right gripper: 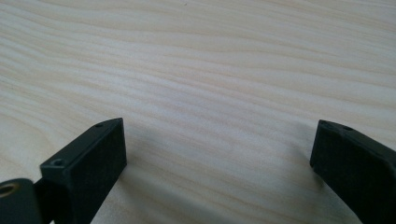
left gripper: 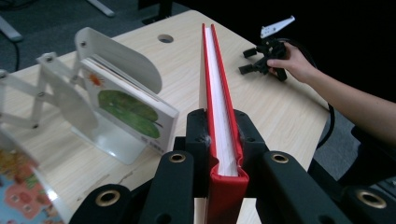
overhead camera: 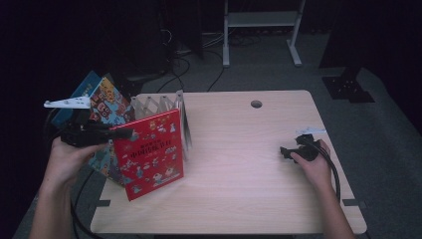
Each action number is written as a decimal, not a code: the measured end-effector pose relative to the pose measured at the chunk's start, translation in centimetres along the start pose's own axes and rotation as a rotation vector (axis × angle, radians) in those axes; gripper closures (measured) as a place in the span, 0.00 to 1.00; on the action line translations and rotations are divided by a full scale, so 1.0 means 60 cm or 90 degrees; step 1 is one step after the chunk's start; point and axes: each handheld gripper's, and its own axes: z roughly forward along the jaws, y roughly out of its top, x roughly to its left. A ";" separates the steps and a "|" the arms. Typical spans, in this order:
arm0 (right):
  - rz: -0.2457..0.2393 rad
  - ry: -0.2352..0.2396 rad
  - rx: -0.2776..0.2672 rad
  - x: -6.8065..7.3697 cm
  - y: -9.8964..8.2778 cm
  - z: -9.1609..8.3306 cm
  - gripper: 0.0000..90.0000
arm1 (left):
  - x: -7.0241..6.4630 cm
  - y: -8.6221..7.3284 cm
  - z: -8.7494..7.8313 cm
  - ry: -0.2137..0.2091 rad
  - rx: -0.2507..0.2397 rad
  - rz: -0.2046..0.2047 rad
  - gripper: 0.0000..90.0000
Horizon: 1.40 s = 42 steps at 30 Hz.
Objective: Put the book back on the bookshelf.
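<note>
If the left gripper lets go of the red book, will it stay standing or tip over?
The red book is thin and hardcover, so probably stiff. The left gripper clamps it upright by the spine edge; released, its narrow base would likely tip. The white rack beside it could support it.

White bookend rack (overhead camera: 164, 104) blocks the left; table (overhead camera: 249, 164) middle open.

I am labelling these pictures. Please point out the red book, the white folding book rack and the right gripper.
red book (overhead camera: 152, 152): high view, on its front cover.
white folding book rack (left gripper: 119, 58): left gripper view, on its rounded end plate.
right gripper (overhead camera: 284, 152): high view, between its open fingertips.
</note>
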 end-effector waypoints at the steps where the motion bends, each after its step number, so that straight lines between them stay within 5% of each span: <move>1: 0.000 0.000 0.000 0.000 0.000 0.000 0.03 | 0.002 -0.002 -0.005 0.003 -0.003 -0.003 0.89; 18: 0.001 0.000 0.000 0.000 0.000 0.001 0.03 | 0.028 -0.024 -0.069 0.089 -0.030 -0.036 0.89; 31: 0.002 0.000 0.000 0.000 0.001 0.001 0.03 | 0.038 -0.016 -0.034 0.214 -0.063 -0.051 0.89; 42: 0.002 0.000 0.001 -0.001 0.001 0.001 0.03 | 0.055 0.001 0.006 0.258 -0.082 -0.069 0.89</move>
